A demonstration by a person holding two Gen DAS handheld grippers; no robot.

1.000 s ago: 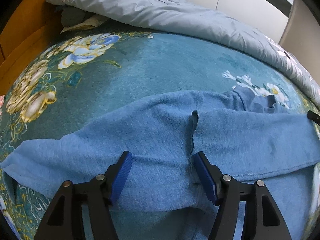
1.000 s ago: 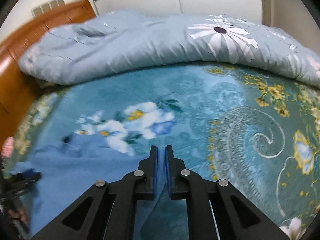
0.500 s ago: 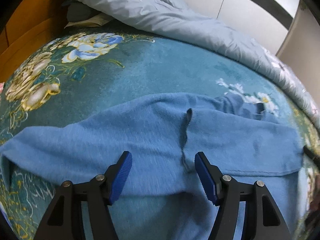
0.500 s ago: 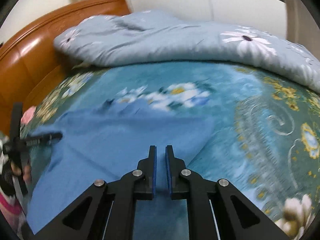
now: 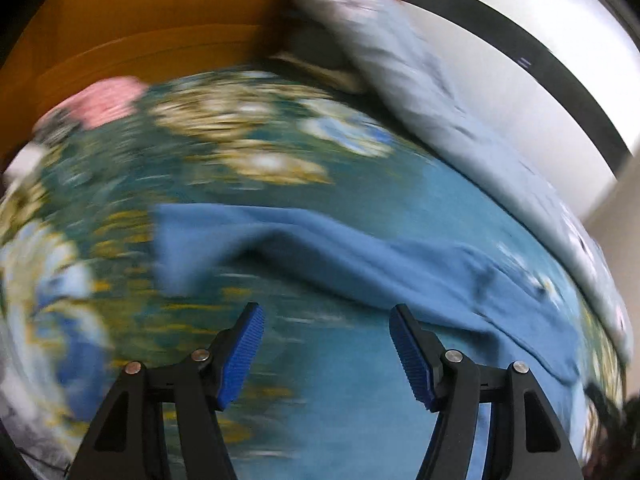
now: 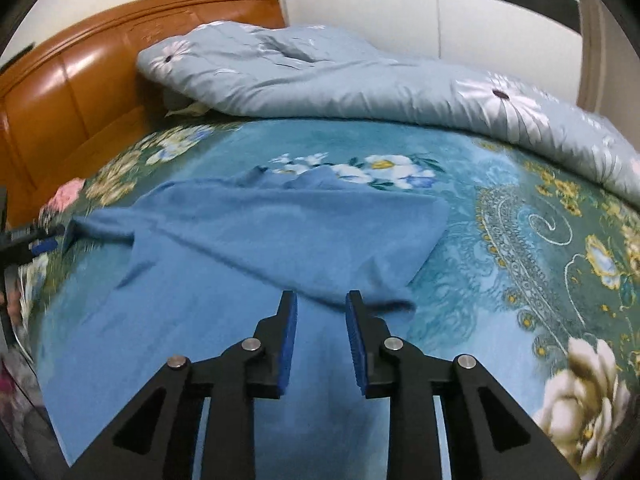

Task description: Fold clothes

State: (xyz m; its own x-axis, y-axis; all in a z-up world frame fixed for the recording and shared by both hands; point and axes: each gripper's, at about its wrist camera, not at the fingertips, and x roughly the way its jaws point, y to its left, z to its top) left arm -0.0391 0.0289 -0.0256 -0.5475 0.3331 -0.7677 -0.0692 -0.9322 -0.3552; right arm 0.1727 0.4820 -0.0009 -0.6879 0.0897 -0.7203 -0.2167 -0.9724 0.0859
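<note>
Right wrist view: blue garment (image 6: pixel 256 248) lies spread on the floral bedspread (image 6: pixel 520 240), approx centre-left of the bed, w/ one flap laid across its upper half so a diagonal fold edge runs down toward the near right corner. That lie suggests a first fold is in place; the lower panel is flat & unfolded. Right gripper (image 6: pixel 322 332) sits just over the fold's near edge, jaws partly apart, nothing between the pads; it looks like a grip has been let go at that edge. Left gripper (image 5: pixel 326 354) in its own view is wide apart, empty, over bare bedspread beside the garment's long edge; that frame is heavily motion-blurred, so contact w/ cloth can't be judged. Garment's far end there forms a squared corner pointing toward the headboard (image 6: pixel 80 92). Likely next: left one takes that free end to fold it inward, but that's a guess. Further out: pale quilt (image 6: pixel 360 80) bunched along the far side, away from the work area; white wardrobe doors (image 6: pixel 440 20) behind. Pink item (image 5: pixel 108 100) near the headboard, too blurred to ID.
</note>
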